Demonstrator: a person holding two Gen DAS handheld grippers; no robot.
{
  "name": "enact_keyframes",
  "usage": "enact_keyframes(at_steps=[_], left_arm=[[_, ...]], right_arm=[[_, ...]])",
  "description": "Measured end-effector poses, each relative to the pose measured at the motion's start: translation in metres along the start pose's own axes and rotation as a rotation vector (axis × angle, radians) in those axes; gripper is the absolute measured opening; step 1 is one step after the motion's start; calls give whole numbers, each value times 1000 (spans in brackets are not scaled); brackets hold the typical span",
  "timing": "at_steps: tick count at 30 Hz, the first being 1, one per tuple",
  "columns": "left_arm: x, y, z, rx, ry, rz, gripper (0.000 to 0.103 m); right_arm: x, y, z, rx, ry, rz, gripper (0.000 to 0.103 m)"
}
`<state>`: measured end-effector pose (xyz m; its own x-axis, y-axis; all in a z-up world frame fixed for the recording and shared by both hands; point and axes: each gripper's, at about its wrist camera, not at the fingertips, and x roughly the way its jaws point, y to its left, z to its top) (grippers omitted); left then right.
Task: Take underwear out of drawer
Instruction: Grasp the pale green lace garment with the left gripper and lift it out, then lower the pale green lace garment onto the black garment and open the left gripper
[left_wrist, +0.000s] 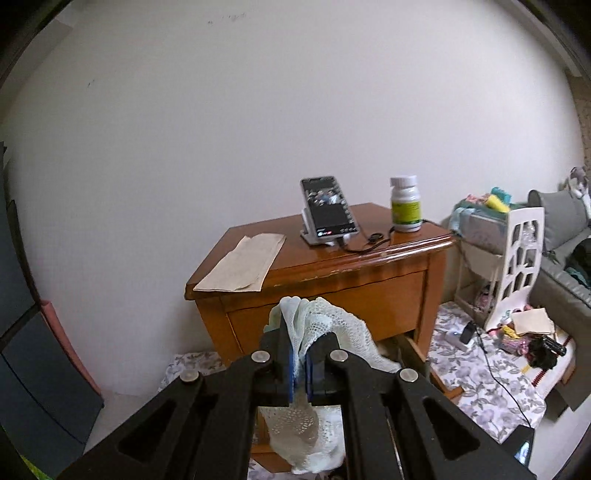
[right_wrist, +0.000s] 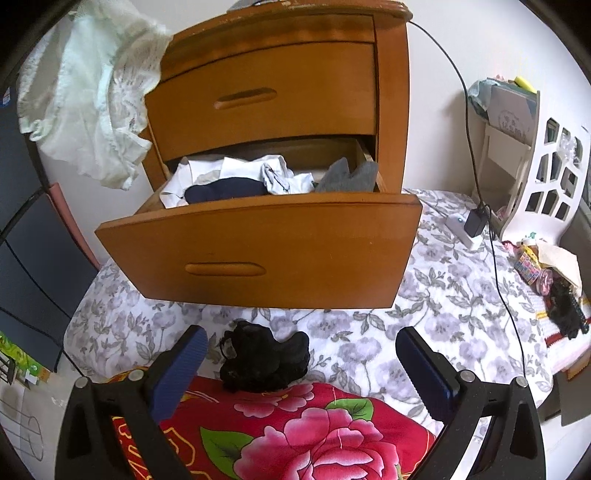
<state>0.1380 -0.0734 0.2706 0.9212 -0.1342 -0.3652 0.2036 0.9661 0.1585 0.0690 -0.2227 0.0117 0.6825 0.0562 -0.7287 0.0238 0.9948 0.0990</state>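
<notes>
While the left claw (left_wrist: 300, 365) pinches pale lace underwear (left_wrist: 325, 325), cloth drapes both sides.
Right claw (right_wrist: 301, 363), spread, faces the open drawer (right_wrist: 258, 254).

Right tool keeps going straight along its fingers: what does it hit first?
Most likely the crumpled black garment lying on the grey floral sheet, just ahead of the open right tool. Depth is unclear; the open wooden drawer stands beyond it.

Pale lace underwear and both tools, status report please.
Left tool shut on pale mint lace underwear, lifted clear. Right tool open, empty. Lower wooden drawer open, clothes inside. Nothing in the way.
</notes>
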Motion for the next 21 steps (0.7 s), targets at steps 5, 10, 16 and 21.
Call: enact_keyframes(at_steps=[5, 10, 16, 21], left_arm=[[-16, -9, -10, 31, 16, -20, 4], [-9, -23, -29, 62, 78, -51, 4], [18, -46, -61, 92, 204, -100, 4], [51, -68, -93, 128, 320, -123, 4]], right_arm=[[-7, 4, 1, -16, -10, 0, 103], [-13, 7, 0, -33, -13, 4, 103], [-16, 8, -1, -50, -2, 15, 103], [-13, 7, -3, -65, 19, 27, 103]])
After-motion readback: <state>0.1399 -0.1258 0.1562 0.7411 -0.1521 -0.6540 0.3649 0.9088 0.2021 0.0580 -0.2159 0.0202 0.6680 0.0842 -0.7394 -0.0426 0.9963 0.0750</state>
